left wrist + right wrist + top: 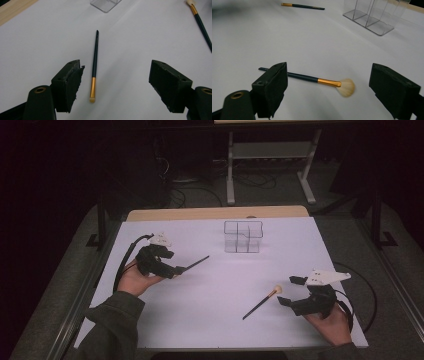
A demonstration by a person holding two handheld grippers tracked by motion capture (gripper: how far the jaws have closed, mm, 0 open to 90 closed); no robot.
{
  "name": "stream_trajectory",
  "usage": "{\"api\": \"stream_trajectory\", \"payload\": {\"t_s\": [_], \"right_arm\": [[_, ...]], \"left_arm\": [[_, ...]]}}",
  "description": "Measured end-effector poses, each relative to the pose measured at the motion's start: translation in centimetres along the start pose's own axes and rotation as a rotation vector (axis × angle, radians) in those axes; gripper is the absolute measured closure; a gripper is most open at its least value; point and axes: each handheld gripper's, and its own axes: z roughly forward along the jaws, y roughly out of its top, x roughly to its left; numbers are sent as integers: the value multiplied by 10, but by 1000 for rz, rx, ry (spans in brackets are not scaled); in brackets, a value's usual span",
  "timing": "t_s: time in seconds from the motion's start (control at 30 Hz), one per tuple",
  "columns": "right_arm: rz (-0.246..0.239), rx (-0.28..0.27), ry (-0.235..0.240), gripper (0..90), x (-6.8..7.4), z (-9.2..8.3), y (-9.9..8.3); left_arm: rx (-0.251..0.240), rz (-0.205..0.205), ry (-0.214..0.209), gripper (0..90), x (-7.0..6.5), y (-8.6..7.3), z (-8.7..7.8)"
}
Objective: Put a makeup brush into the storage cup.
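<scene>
A thin dark brush (94, 62) with a gold ferrule and a small pale tip lies flat on the white sheet, between the jaws of my left gripper (116, 85) and close to the left one. Those jaws stand wide and no pad touches it. From above, the left gripper (179, 269) sits at the brush's (197, 263) near end. A fluffy pale-headed brush (312, 79) lies across the front of my open right gripper (329, 85), untouched. From above, the right gripper (291, 291) is just right of that brush's (260, 304) head.
A clear plastic organizer (243, 237) with several compartments stands at the far middle of the white sheet (225, 285). A wooden table edge (215, 213) runs behind it. A metal frame (270, 165) and cables lie on the dark floor beyond.
</scene>
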Motion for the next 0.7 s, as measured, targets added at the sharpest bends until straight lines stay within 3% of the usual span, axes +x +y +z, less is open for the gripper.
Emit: {"api": "stream_trajectory", "payload": {"t_s": [0.7], "right_arm": [[-3, -2, 4, 143, -1, 0, 1]], "left_arm": [[132, 10, -14, 318, 16, 20, 39]]}}
